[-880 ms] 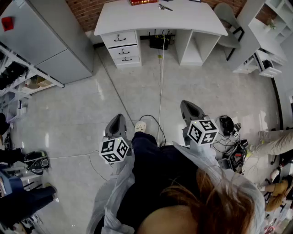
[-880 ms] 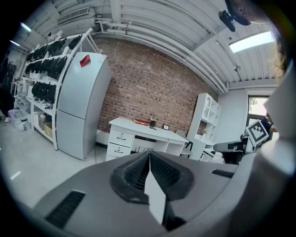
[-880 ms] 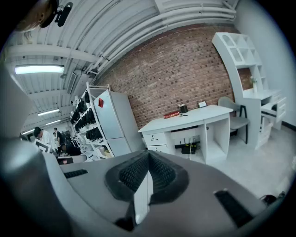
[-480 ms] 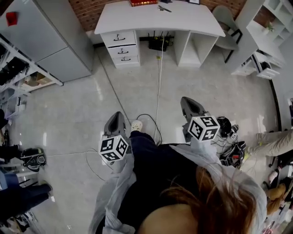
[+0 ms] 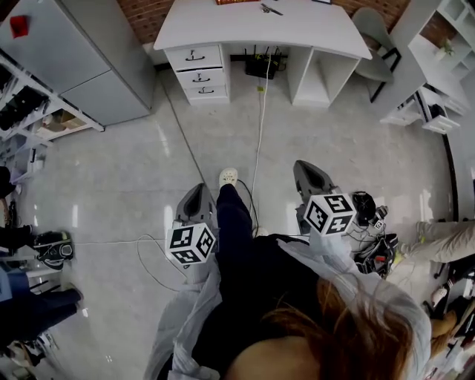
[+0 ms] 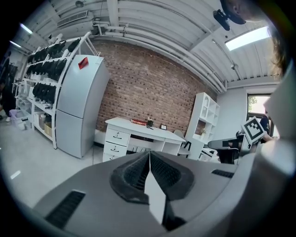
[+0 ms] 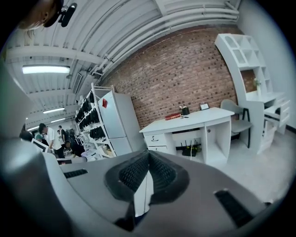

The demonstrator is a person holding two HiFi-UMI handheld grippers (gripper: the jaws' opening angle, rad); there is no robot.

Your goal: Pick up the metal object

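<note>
A small thin metal object (image 5: 269, 9) lies on top of the white desk (image 5: 223, 26) at the far end of the floor, well ahead of both grippers. My left gripper (image 5: 200, 190) and right gripper (image 5: 309, 168) are held out level in front of the person, over the floor, both shut and empty. In the left gripper view the pads (image 6: 138, 173) meet at the tip, with the desk (image 6: 138, 127) beyond. The right gripper view shows the same closed pads (image 7: 159, 172) and the desk (image 7: 194, 122) with a red book (image 7: 173, 116).
A grey fridge (image 5: 82, 67) and stocked shelving (image 5: 30, 122) line the left side. A chair (image 5: 371, 52) and white shelves (image 5: 438, 59) stand at the right. Cables (image 5: 260, 126) run across the floor. Gear (image 5: 371, 245) lies on the floor at the right, people's legs (image 5: 33, 315) at the left.
The person has stepped forward: a foot has swung ahead between the grippers and the desk has slid up in the head view. Both grippers stay shut.
</note>
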